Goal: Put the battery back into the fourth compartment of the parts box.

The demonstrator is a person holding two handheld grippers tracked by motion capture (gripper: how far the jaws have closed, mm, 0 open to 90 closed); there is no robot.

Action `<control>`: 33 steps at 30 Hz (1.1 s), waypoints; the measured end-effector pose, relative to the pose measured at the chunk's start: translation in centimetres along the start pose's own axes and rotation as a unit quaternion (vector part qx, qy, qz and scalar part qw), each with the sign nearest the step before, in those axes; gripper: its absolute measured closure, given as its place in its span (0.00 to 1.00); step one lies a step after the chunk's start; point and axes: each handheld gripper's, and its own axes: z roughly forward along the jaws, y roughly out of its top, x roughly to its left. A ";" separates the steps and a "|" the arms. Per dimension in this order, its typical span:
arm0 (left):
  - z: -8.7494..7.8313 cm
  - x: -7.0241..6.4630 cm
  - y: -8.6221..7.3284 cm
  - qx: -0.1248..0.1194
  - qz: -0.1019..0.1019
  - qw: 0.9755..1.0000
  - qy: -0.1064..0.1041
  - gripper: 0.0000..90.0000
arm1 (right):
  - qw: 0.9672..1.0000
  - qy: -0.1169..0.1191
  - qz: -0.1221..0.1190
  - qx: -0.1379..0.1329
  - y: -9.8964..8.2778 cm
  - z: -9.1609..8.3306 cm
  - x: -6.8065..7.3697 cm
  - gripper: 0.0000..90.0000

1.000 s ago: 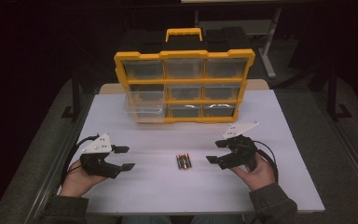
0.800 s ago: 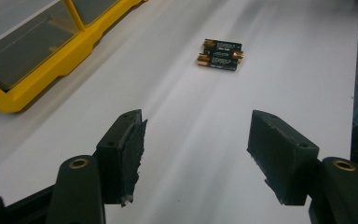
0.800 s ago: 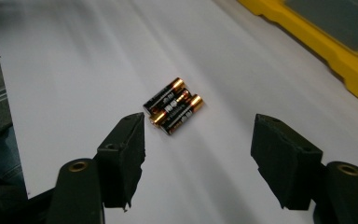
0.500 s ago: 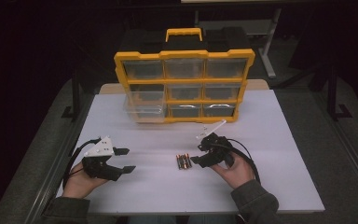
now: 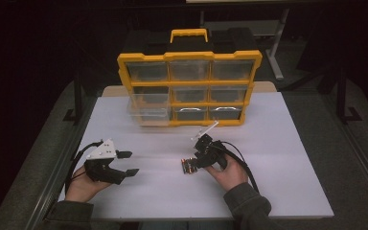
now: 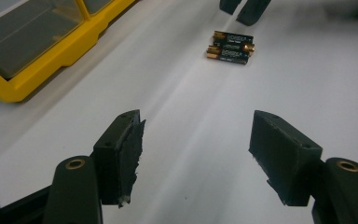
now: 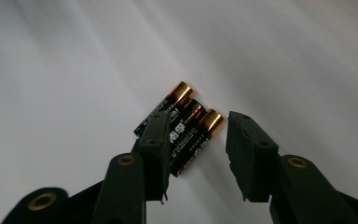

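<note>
While the right gripper point(image 7: 198, 154), jaws just closing but not yet gripping, straddles the black gold-capped batteries point(image 7: 182, 128), centre one battery squarely before clamping; left gripper point(image 6: 196, 154) gapes empty.

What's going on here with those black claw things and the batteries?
A person at a white table holds a two-jaw gripper in each hand. The right gripper has come down over a few batteries lying side by side, and its jaws have just been closing around them; one jaw lies over them, the other still shows a gap, so no grip yet. The left gripper waits open, apart from them. A yellow drawer organizer stands behind.
</note>
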 end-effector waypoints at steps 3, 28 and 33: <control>0.0 0.1 0.0 -0.002 0.000 1.000 -0.001 0.37 | 1.000 -0.006 0.007 0.010 0.1 0.7 -0.2 0.67; -0.2 0.2 0.1 -0.003 0.010 1.000 0.000 0.37 | 0.997 -0.043 0.043 0.046 -0.2 1.8 -0.4 0.77; -0.2 0.3 0.1 -0.005 0.008 1.000 0.000 0.37 | 0.997 -0.053 0.041 0.045 -0.6 2.0 -0.4 0.82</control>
